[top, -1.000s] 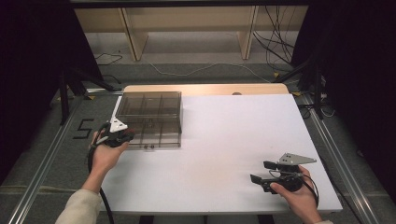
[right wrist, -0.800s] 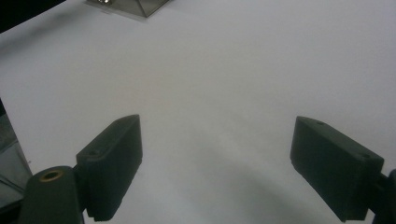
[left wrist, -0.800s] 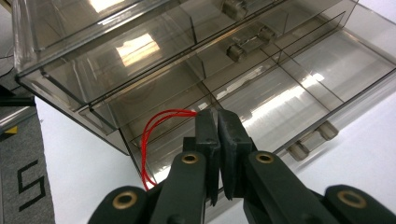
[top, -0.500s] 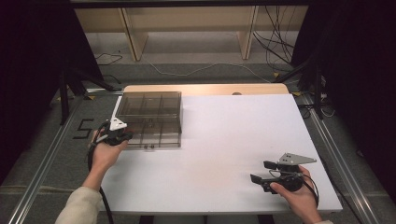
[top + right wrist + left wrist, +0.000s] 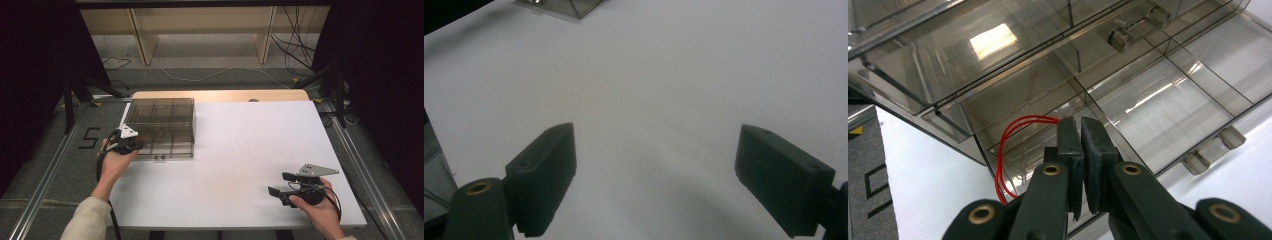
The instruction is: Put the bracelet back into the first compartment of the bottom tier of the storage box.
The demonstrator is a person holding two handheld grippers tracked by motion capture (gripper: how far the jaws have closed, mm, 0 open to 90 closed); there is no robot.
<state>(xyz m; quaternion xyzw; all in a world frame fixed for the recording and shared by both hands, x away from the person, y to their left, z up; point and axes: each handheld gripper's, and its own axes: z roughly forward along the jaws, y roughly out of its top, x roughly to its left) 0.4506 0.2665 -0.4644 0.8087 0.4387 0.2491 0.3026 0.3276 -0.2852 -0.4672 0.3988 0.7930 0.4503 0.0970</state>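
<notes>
Left tongs [image 5: 1081,150] pressed together at the near-left corner of the smoky clear compartment box [image 5: 160,127], lid raised; thin red wire loop [image 5: 1010,150] just beside the tips, whether pinched I cannot tell. Keep the tips low and pull slow, since hard slick plastic dividers can snag springy wire. Right tongs [image 5: 654,180] wide open, empty, over matte white table [image 5: 260,145], well apart from the box.

Glossy smoky clear-plastic organiser box [image 5: 159,126] on matt white tabletop [image 5: 250,150]
</notes>
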